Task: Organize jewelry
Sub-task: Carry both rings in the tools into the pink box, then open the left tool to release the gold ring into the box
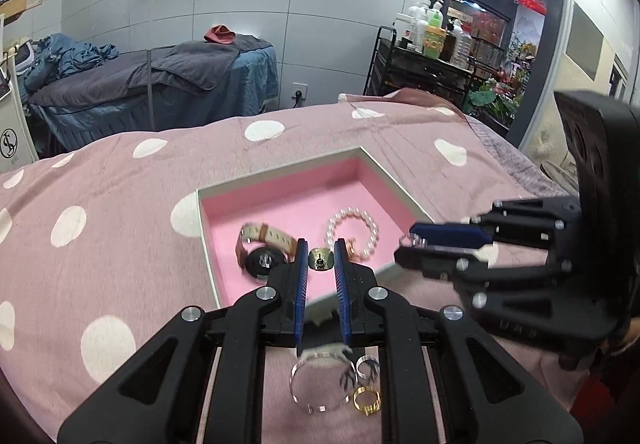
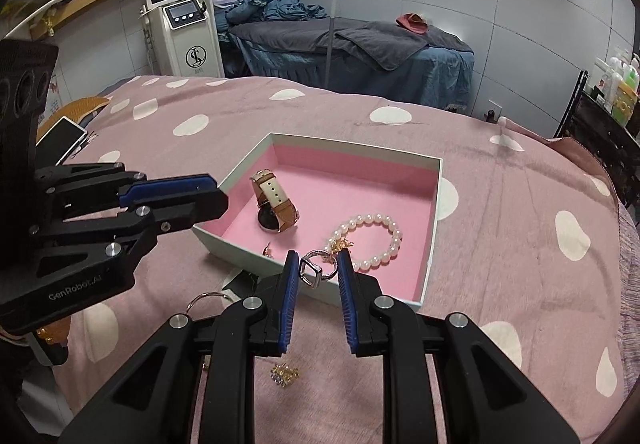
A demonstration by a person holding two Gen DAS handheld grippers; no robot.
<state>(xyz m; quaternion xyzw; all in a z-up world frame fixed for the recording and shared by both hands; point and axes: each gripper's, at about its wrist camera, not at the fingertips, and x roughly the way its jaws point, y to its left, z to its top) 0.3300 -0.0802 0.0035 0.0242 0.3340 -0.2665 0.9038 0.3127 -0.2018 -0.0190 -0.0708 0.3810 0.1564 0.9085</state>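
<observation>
A white box with a pink lining (image 1: 280,172) (image 2: 436,180) lies on the polka-dot bed. In it are a watch with a tan strap (image 1: 262,250) (image 2: 276,204) and a pearl bracelet (image 1: 354,230) (image 2: 372,240). My left gripper (image 1: 321,250) is shut on a small gold earring (image 1: 321,259) above the box's near edge. My right gripper (image 2: 319,262) is shut on a silver ring (image 2: 318,269) over the box's near rim. A silver bangle (image 1: 320,384), a silver ring (image 1: 366,366) and a gold ring (image 1: 366,400) lie on the bed under the left gripper.
A gold brooch (image 2: 285,374) and the bangle (image 2: 206,298) lie on the cover near the right gripper. A phone (image 2: 60,142) lies at the bed's left edge. A second bed (image 2: 360,44), a machine (image 2: 188,32) and a bottle cart (image 1: 436,44) stand behind.
</observation>
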